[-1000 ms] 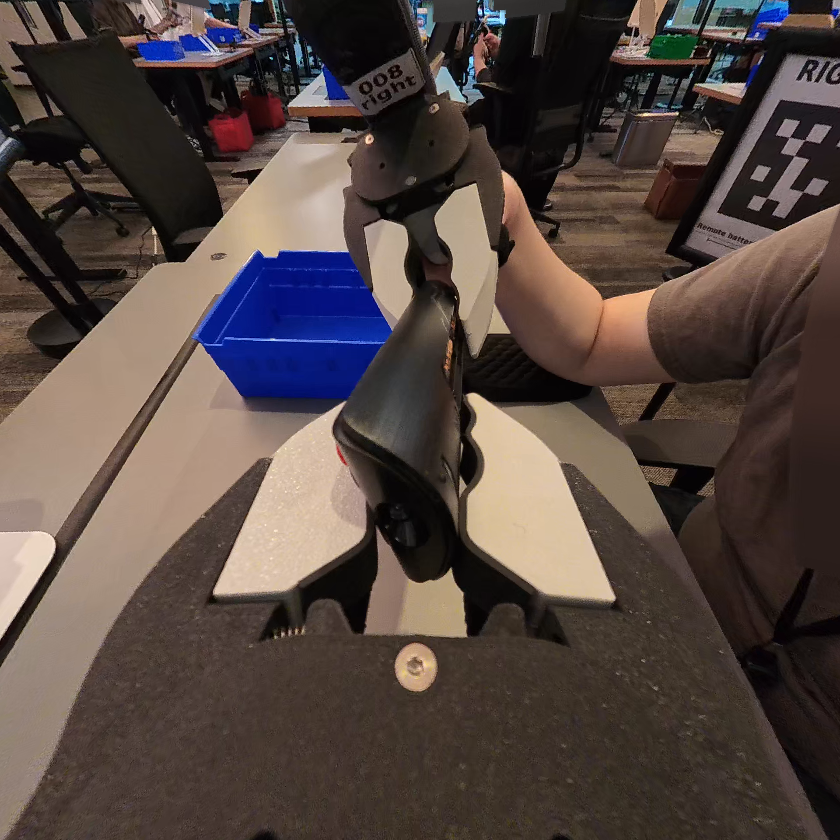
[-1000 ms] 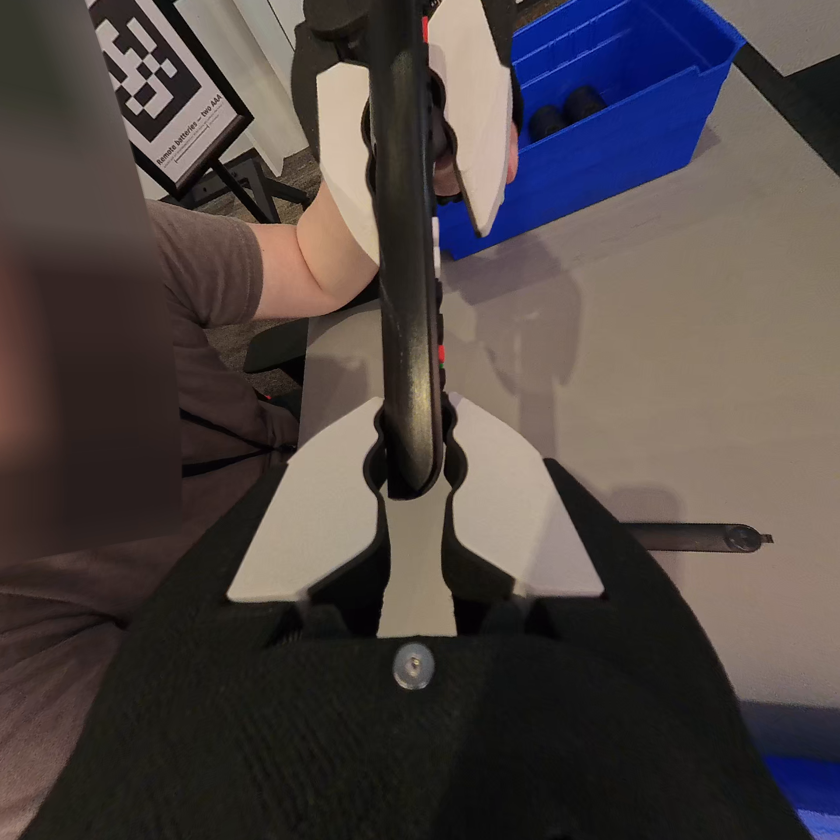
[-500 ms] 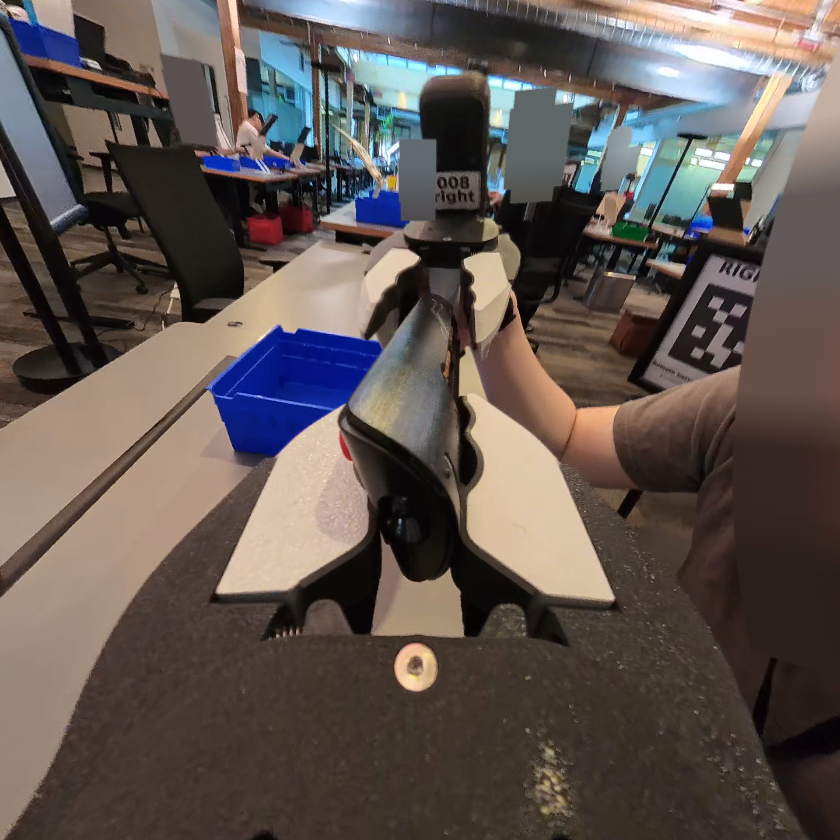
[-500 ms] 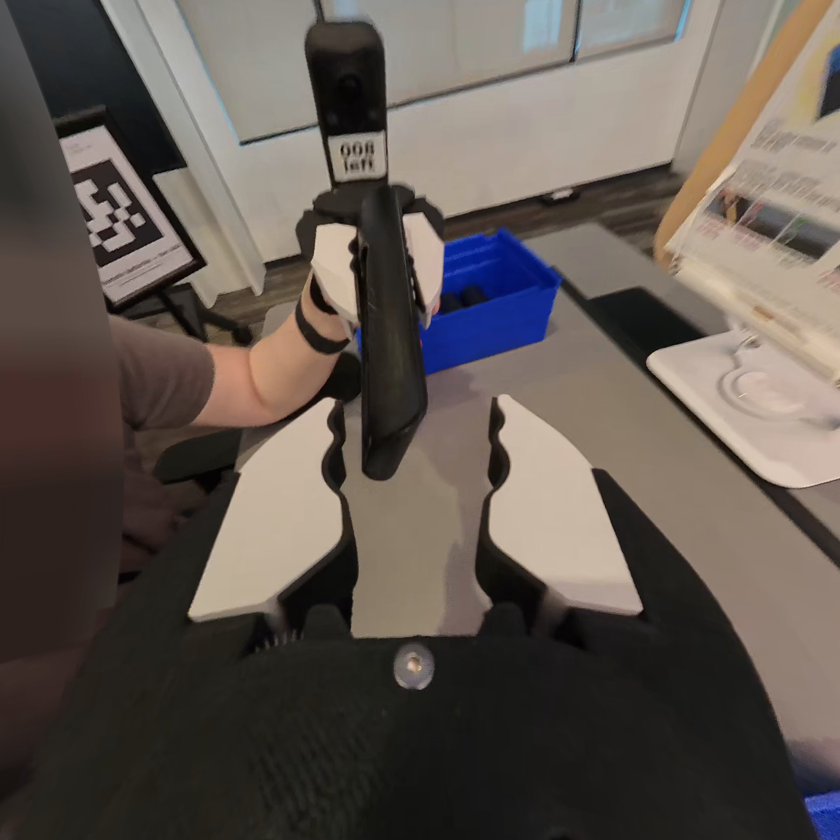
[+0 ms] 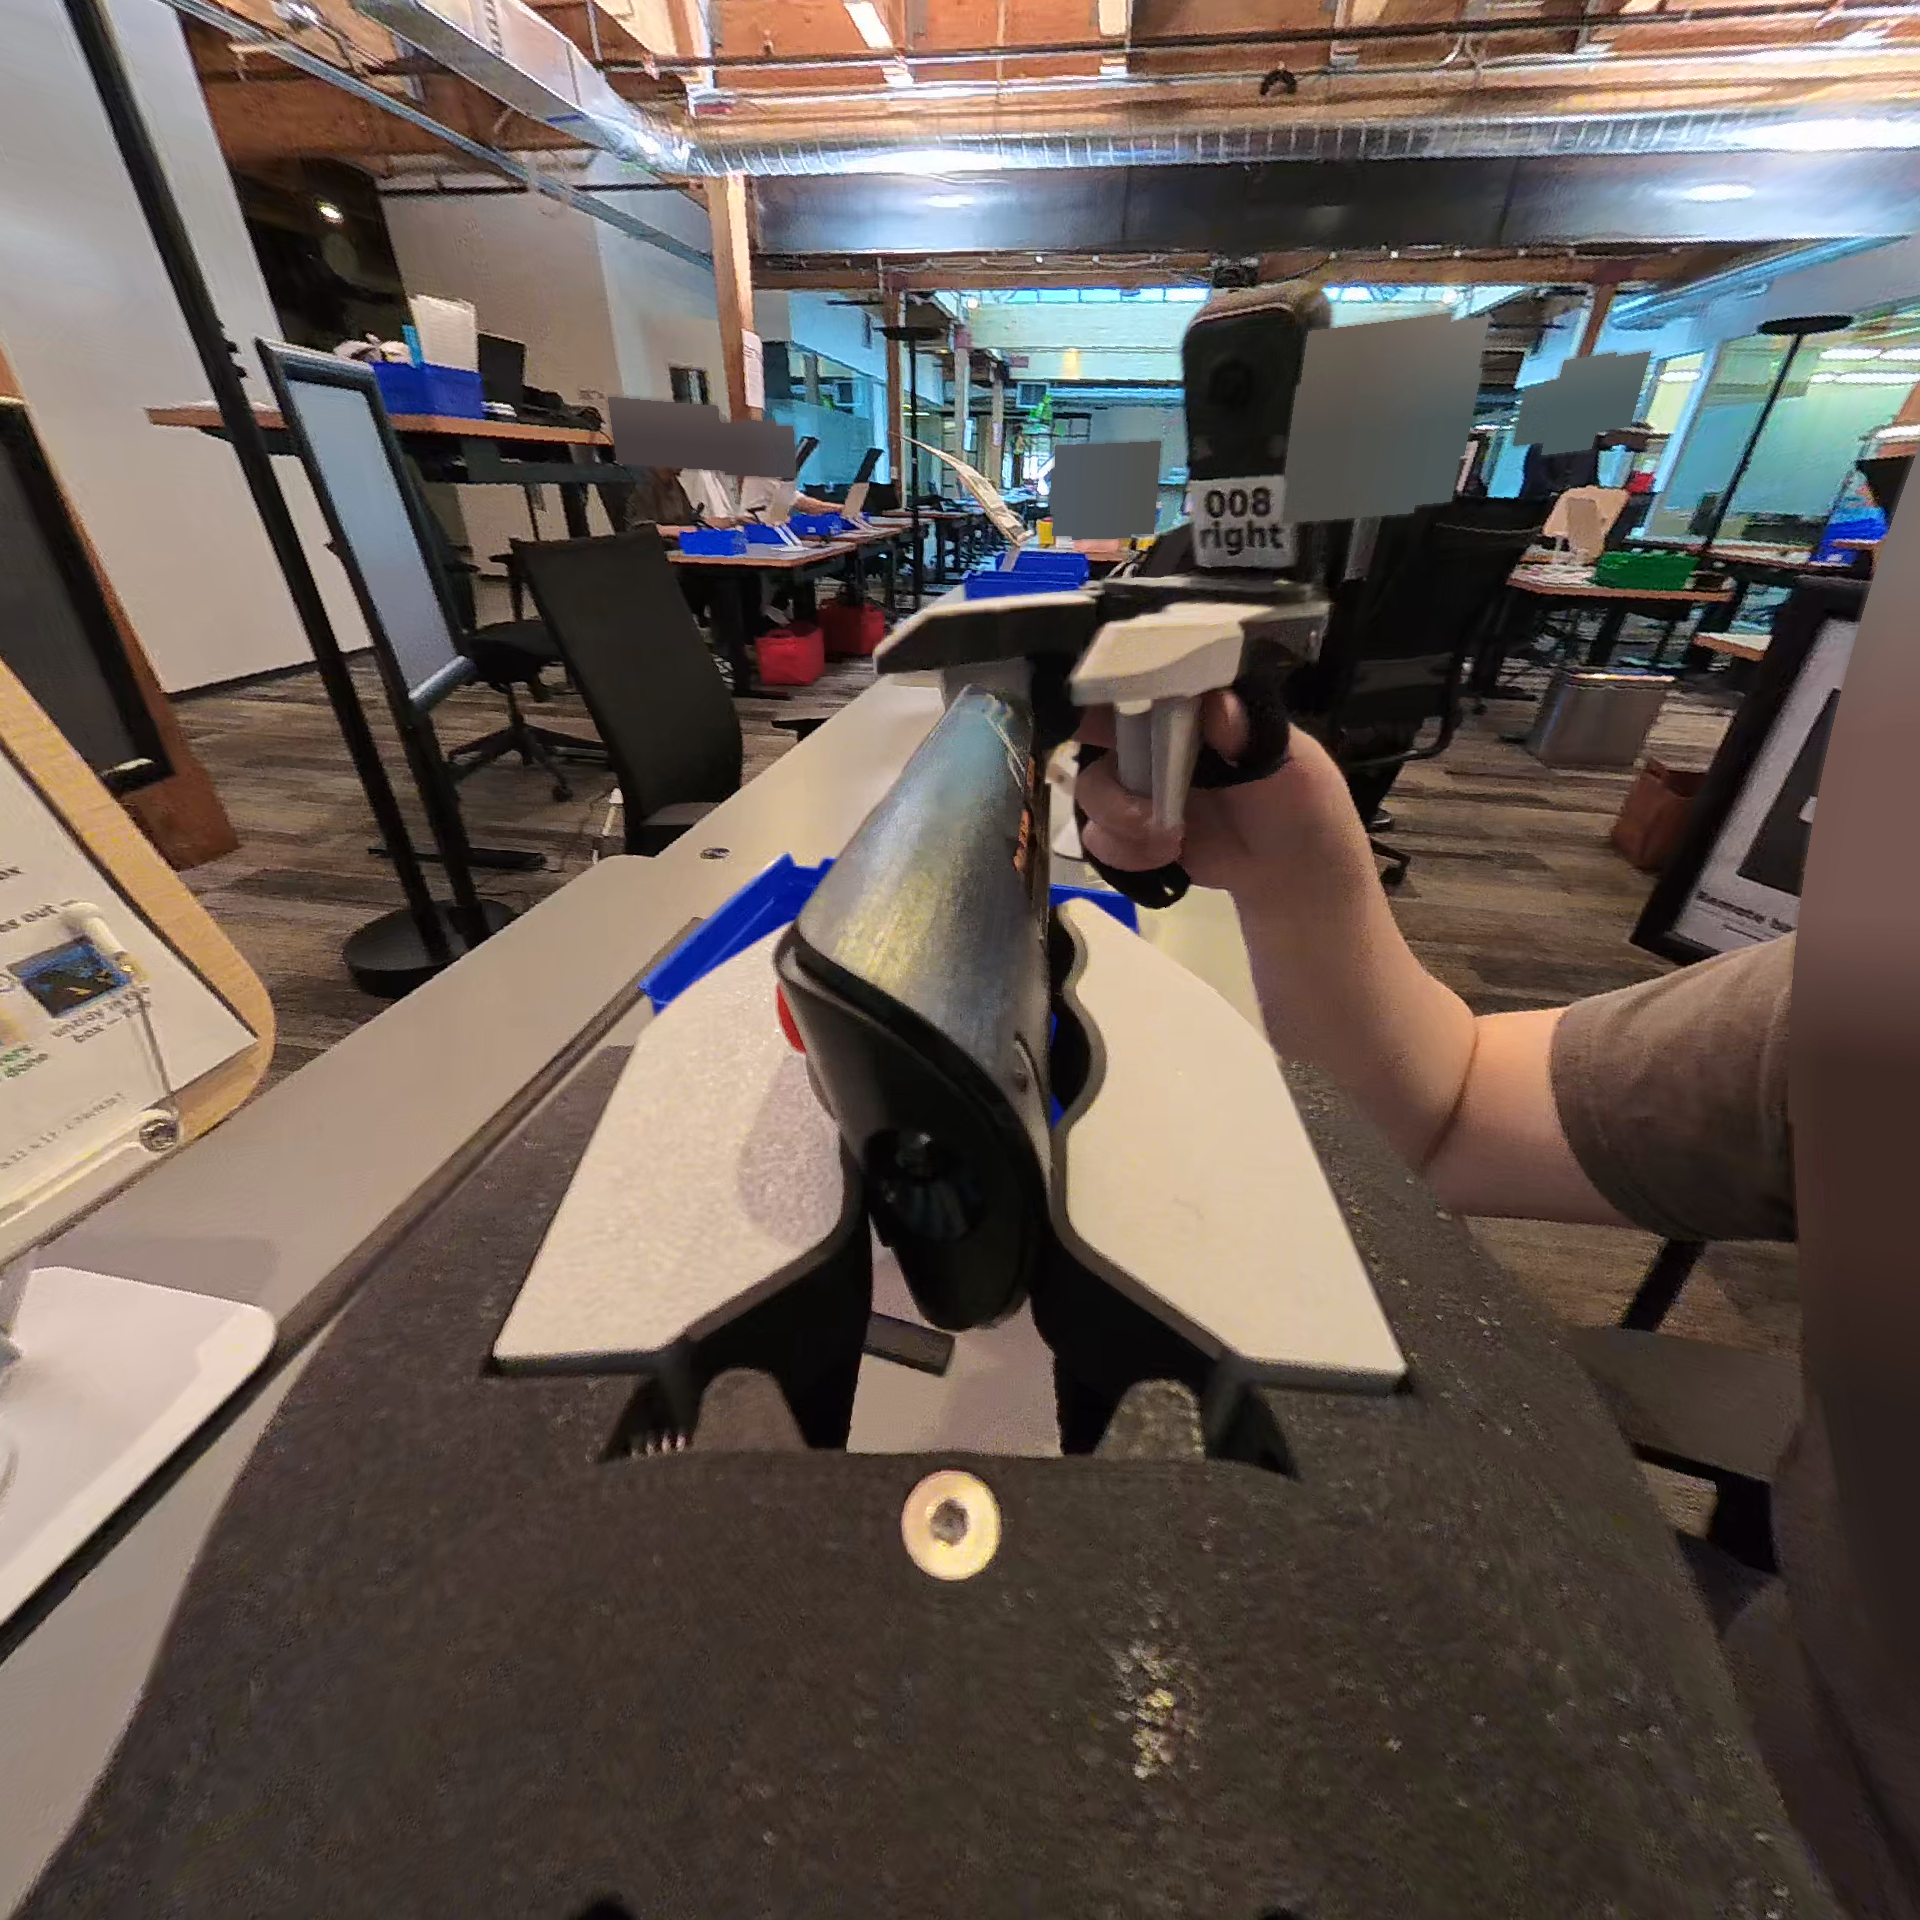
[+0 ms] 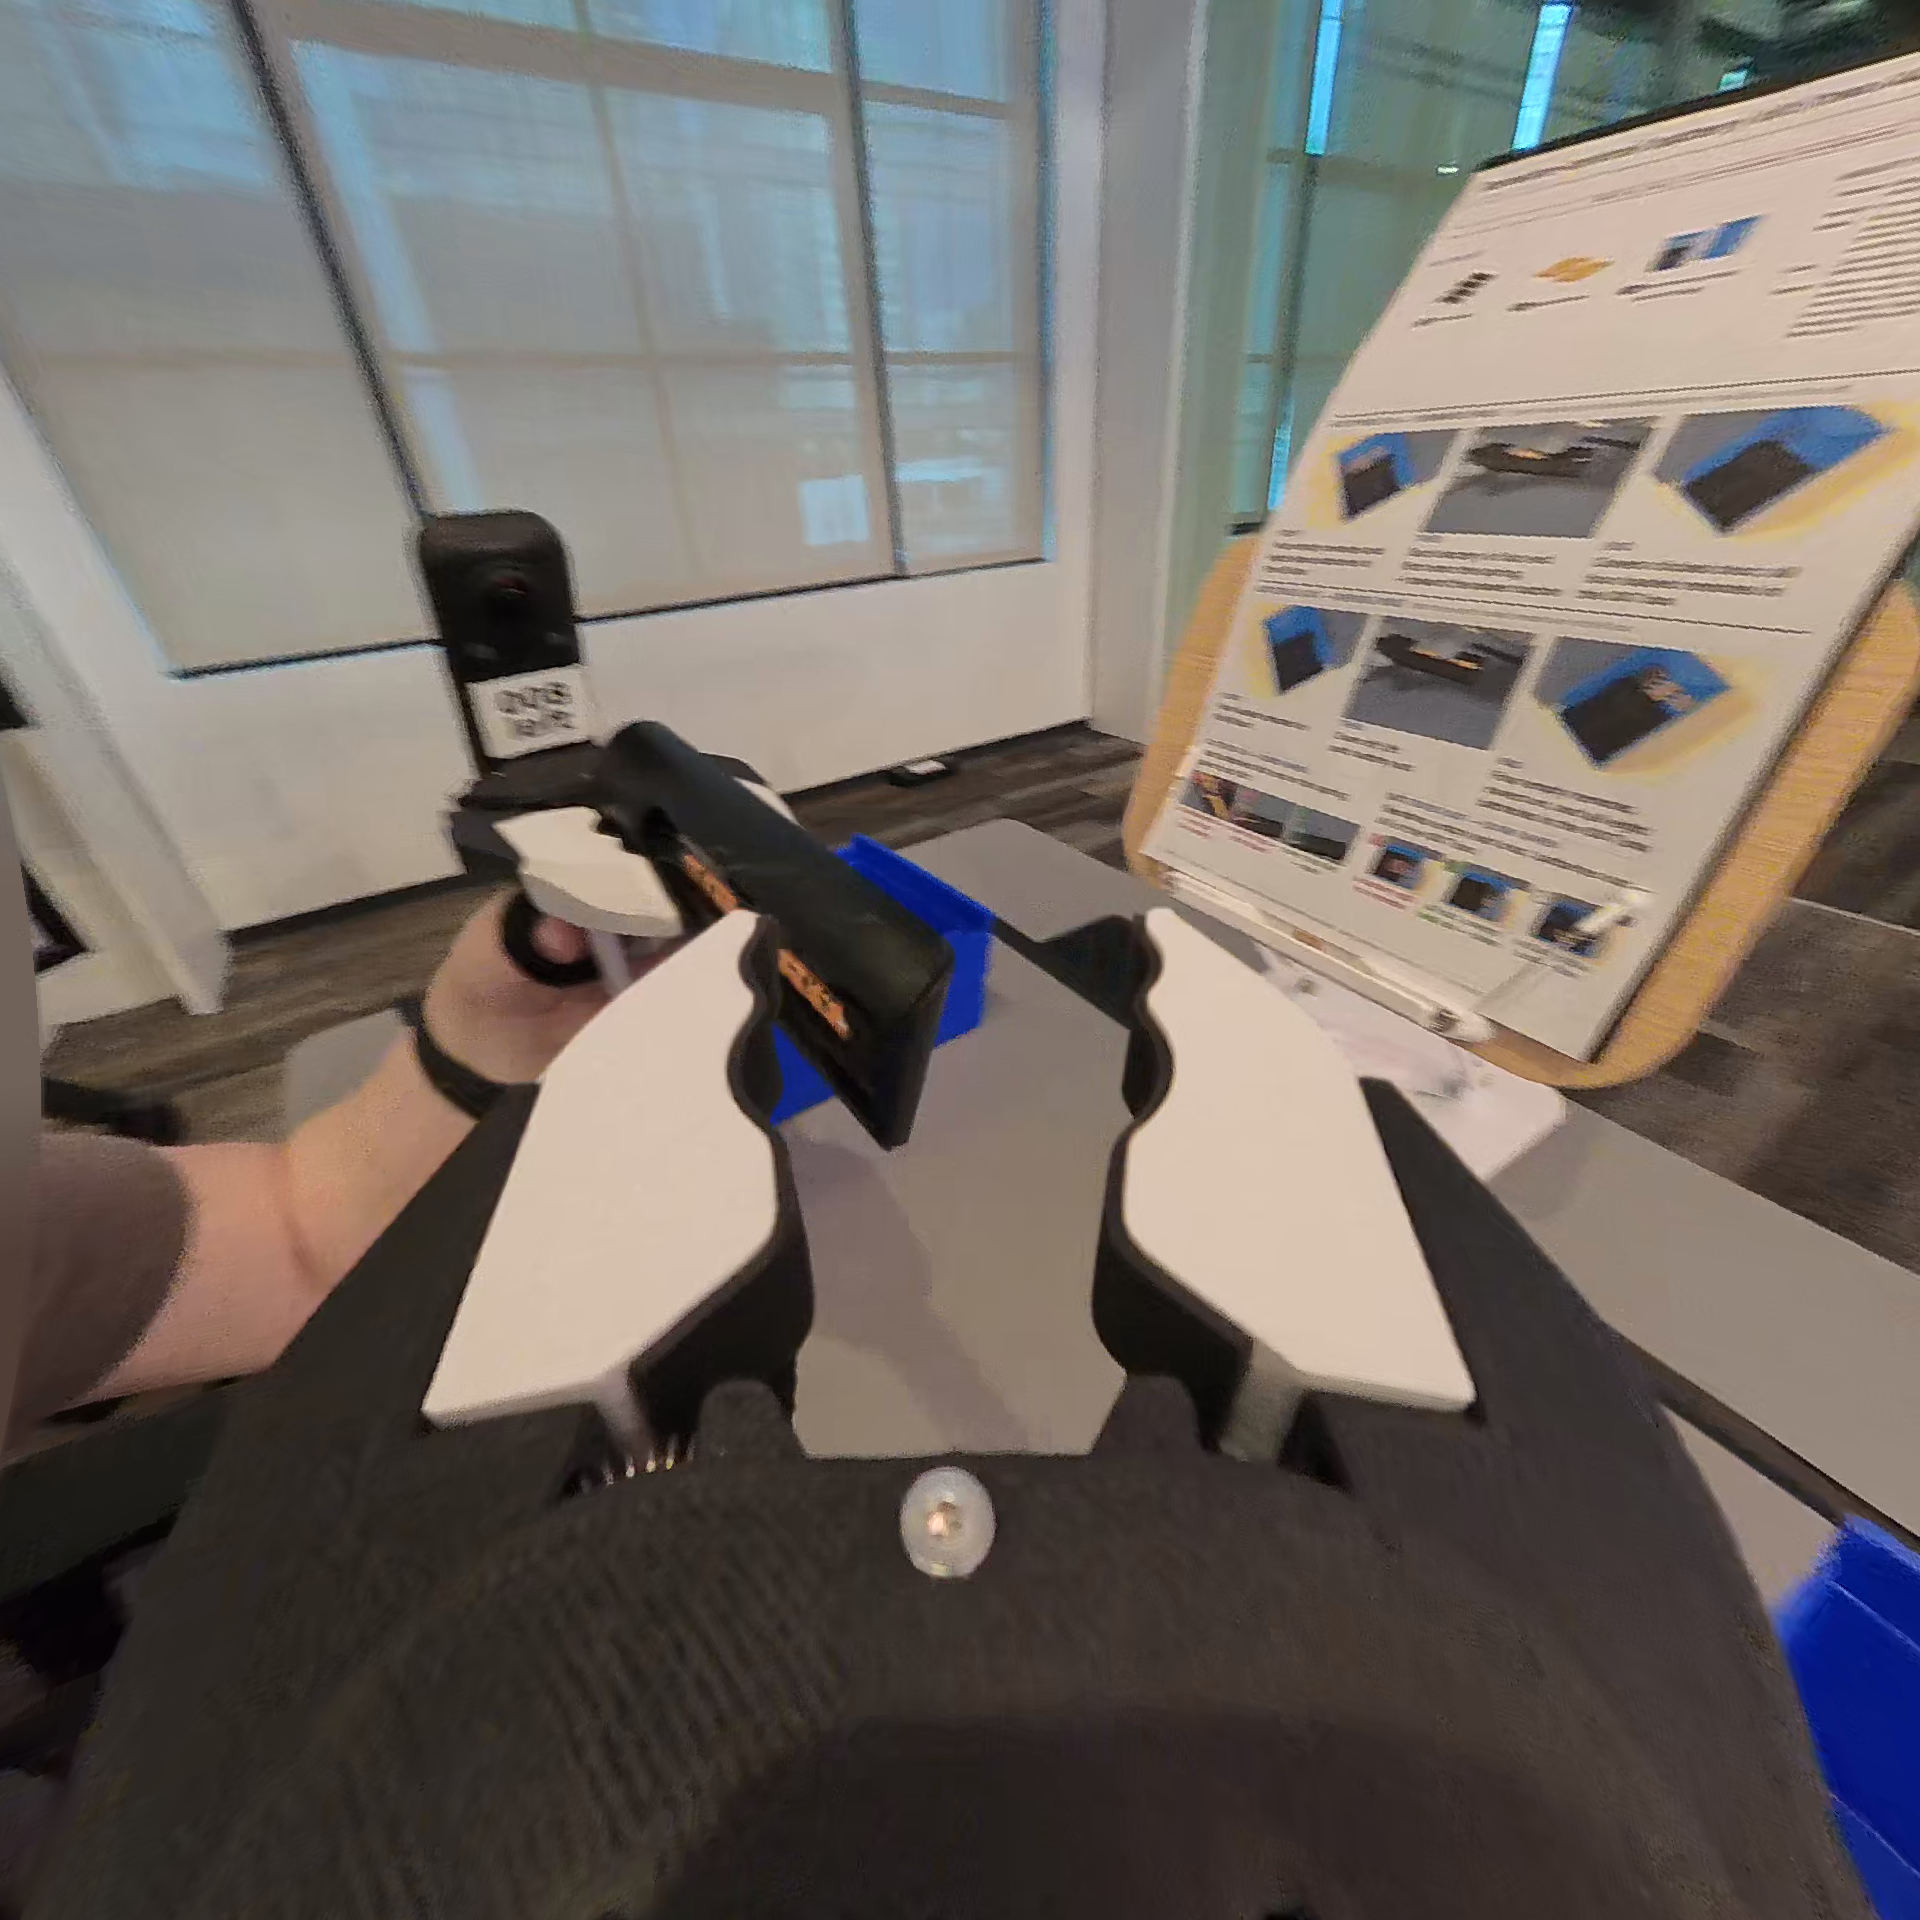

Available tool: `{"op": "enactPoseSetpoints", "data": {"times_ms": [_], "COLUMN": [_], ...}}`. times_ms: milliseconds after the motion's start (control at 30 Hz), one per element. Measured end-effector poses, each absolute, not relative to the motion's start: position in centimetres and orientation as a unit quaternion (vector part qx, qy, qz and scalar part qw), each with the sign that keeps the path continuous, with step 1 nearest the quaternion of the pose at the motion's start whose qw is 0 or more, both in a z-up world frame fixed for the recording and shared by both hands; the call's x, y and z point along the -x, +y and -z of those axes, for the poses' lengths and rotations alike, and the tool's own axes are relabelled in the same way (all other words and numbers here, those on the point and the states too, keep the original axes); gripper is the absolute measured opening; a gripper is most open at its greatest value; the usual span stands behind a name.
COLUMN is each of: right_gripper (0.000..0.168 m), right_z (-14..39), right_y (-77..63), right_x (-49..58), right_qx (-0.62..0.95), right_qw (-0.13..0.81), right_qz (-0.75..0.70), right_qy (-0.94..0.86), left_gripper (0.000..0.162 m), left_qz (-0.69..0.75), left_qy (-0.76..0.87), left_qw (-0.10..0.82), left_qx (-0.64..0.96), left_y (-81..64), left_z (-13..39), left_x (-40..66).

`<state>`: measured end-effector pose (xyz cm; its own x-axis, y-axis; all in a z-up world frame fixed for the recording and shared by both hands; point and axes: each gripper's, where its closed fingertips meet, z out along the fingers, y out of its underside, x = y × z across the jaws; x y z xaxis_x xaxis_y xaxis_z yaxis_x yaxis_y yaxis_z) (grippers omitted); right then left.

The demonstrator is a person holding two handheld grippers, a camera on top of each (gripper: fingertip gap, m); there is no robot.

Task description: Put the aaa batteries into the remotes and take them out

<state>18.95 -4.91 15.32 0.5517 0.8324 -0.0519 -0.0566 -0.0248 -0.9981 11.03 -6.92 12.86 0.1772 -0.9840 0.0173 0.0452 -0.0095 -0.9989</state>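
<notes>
The left gripper [image 5: 951,1049] clamps the black remote [image 5: 935,997] — above the blue bin [image 6: 914,935]. The right gripper [image 6: 951,997] is spread wide, empty, beside the remote.

An open office — rows of desks [image 5: 790,556] and black chairs [image 5: 623,665] on dark plank flooring [image 5: 312,831], wooden beams and ducting [image 5: 727,145] overhead. Opposite — tall shaded windows [image 6: 623,312] in a white wall [image 6: 831,675].
</notes>
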Motion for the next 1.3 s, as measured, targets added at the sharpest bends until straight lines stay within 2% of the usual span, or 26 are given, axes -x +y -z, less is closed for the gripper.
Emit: {"op": "enactPoseSetpoints", "data": {"times_ms": [133,533,633,900,1300], "right_gripper": [0.066,0.065,0.050,0.038,0.038], "right_z": [-14.4,-13.3,-13.7,-15.7,-15.5], "right_y": [-4.2,-4.5,-5.1,-7.0,-7.1], "right_x": [-18.4,-16.5,-16.3,-16.8,-16.6], "right_qx": [0.639,0.647,0.633,0.595,0.598], "right_qw": [0.636,0.619,0.623,0.646,0.638], "right_qz": [-0.308,-0.317,-0.321,-0.338,-0.336], "right_qy": [-0.303,-0.314,-0.328,-0.338,-0.349], "left_gripper": [0.034,0.034,0.034,0.034,0.034], "left_qz": [0.440,0.447,0.460,0.530,0.525], "left_qy": [0.437,0.433,0.434,0.423,0.430], "left_qw": [0.568,0.568,0.562,0.527,0.528], "left_qx": [0.541,0.539,0.534,0.513,0.510], "left_y": [-6.7,-6.7,-6.9,-7.8,-8.1], "left_z": [-12.8,-12.8,-12.9,-13.7,-13.7], "left_x": [-11.1,-11.3,-11.3,-11.0,-11.2]}}
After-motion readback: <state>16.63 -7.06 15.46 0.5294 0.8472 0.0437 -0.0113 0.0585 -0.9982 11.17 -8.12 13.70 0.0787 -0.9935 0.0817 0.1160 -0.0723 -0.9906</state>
